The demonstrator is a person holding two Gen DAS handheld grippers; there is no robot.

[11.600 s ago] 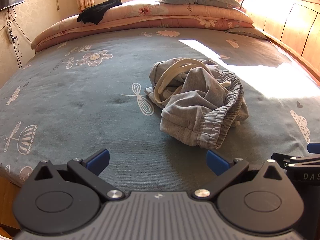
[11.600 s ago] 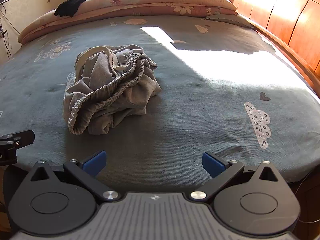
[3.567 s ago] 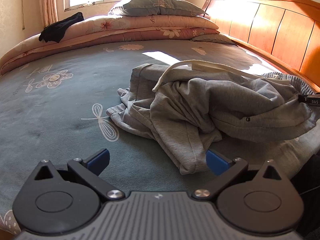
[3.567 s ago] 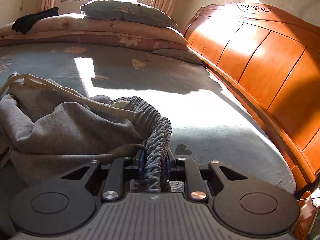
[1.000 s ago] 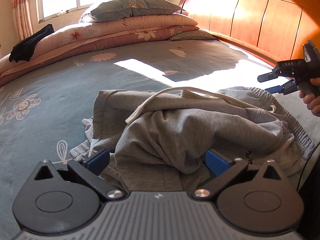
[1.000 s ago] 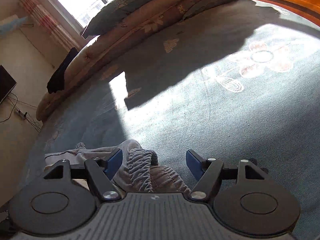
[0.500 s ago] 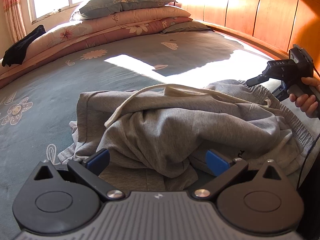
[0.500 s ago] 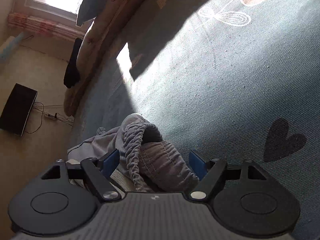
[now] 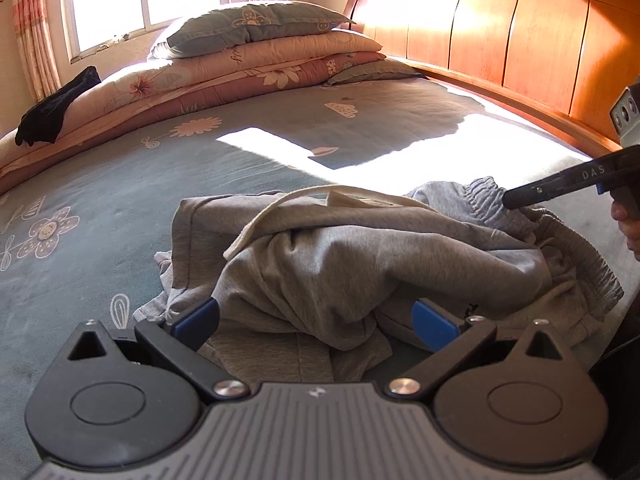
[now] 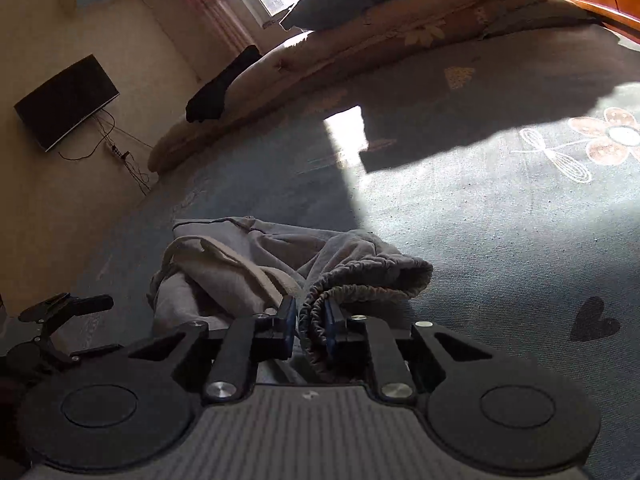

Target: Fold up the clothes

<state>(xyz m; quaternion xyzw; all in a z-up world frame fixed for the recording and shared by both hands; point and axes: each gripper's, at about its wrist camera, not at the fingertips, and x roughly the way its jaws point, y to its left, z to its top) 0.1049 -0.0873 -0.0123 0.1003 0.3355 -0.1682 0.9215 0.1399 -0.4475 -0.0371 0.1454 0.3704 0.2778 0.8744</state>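
Observation:
Crumpled grey sweatpants (image 9: 340,248) with a cream drawstring (image 9: 256,224) lie on the bed. My left gripper (image 9: 316,316) hangs open just over their near folds, its blue pads apart with cloth below them. In the right wrist view my right gripper (image 10: 310,320) is closing, and its pads pinch the gathered elastic waistband (image 10: 372,276) between them. The left wrist view shows that same right gripper (image 9: 508,202) biting the waistband at the garment's far right, with a person's hand (image 9: 628,224) behind it. The legs are bunched under the top folds.
The blue-grey flowered bedsheet (image 9: 120,208) spreads left and beyond. Folded quilts and a pillow (image 9: 256,28) line the far edge, with a black garment (image 9: 52,112) on them. A wooden headboard (image 9: 520,48) runs along the right. A television (image 10: 66,102) hangs on the wall.
My right gripper went from open around the waistband to closed on it, rolling and lifting a little. The left gripper crept slightly nearer the pants and stayed open.

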